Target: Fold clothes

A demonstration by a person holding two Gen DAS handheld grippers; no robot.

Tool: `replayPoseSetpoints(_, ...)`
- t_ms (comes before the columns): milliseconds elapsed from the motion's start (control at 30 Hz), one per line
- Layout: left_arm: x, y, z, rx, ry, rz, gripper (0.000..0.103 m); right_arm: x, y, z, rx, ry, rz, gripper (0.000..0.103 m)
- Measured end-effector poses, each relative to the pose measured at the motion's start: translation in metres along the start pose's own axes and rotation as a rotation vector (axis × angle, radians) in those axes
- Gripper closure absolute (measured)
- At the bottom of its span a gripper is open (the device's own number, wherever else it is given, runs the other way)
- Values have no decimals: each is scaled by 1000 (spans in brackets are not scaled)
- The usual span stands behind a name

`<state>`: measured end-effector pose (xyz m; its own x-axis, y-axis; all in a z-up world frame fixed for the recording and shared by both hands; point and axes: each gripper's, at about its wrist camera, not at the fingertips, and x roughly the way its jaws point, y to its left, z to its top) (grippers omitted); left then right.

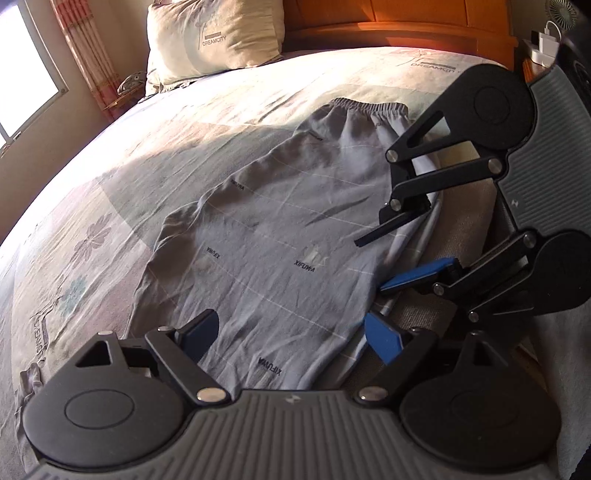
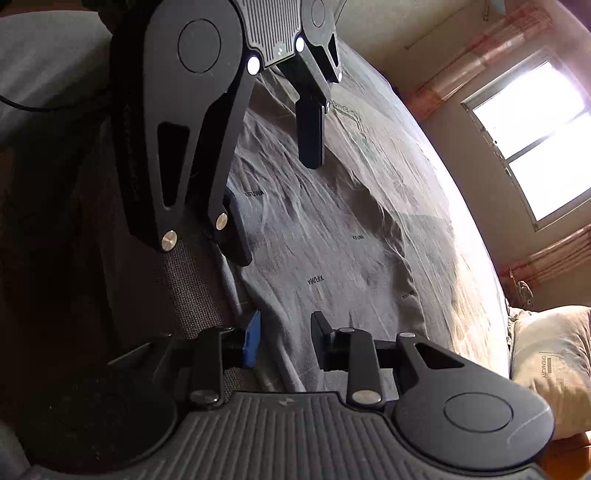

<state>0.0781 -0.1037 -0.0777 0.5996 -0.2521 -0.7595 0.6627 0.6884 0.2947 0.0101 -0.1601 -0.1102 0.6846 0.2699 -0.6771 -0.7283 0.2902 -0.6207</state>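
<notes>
- Sunlit bed sheet (image 1: 110, 166) carries grey trousers (image 1: 277, 221), lying flat beside its near edge.
- Gaping and empty, the left gripper (image 1: 291, 332) hangs over the leg end; the right gripper (image 1: 373, 264), half-narrowed, straddles the side seam, pinching nothing visible.
- Risk: jaws snag sheet too, or catch only 1 layer.
- Print: "XIFUWA" on trousers, "DREAMCITY" on pillow (image 1: 210, 40).

bed (image 1: 110, 177): patterned sheet, sunlit | pillow (image 1: 214, 40) at wooden headboard (image 1: 388, 22) | window (image 2: 535, 140) bright | curtain (image 1: 85, 51) striped
</notes>
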Motion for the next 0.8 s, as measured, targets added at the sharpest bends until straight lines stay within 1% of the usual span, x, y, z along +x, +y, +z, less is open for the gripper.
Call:
replayPoseSetpoints(67, 4, -2, 3, 1, -2, -14, 17, 0, 3, -2, -34, 13, -20, 69)
replayPoseSetpoints(200, 9, -4, 8, -12, -7, -42, 17, 0, 3, -6, -46, 17, -52, 70)
replayPoseSetpoints(233, 10, -5, 9, -11, -10, -45, 17, 0, 4, -6, -47, 17, -66, 74)
replayPoseSetpoints(267, 11, -6, 10, -5, -14, -45, 17, -1, 5, -5, -46, 16, -78, 93)
replayPoseSetpoints(300, 12, -7, 11, 0, -18, -46, 17, -2, 4, -5, -33, 8, -83, 100)
replayPoseSetpoints(367, 11, -10, 12, 27, -34, -32, 17, -4, -1, -5, 0, 0, -86, 100)
replayPoseSetpoints(433, 10, -14, 12, 77, -57, -2, 16, -7, -8, -6, 37, -8, -85, 100)
replayPoseSetpoints(500, 12, -17, 10, 129, -58, 62, 16, -11, -13, -6, 76, -20, -85, 100)
replayPoseSetpoints(567, 17, -15, 6, 165, -40, 138, 16, -16, -17, -7, 108, -29, -82, 100)
replayPoseSetpoints(633, 17, -10, 2, 161, -42, 177, 16, -17, -17, -7, 109, -34, -82, 100)
replayPoseSetpoints(667, 15, -6, 1, 140, -46, 181, 16, -16, -17, -6, 109, -35, -79, 100)
replayPoseSetpoints(767, 8, 5, 2, 71, -67, 166, 16, -14, -15, -6, 102, -40, -70, 88)
replayPoseSetpoints(800, 6, 8, 2, 59, -74, 164, 16, -10, -12, -5, 102, -42, -72, 76)
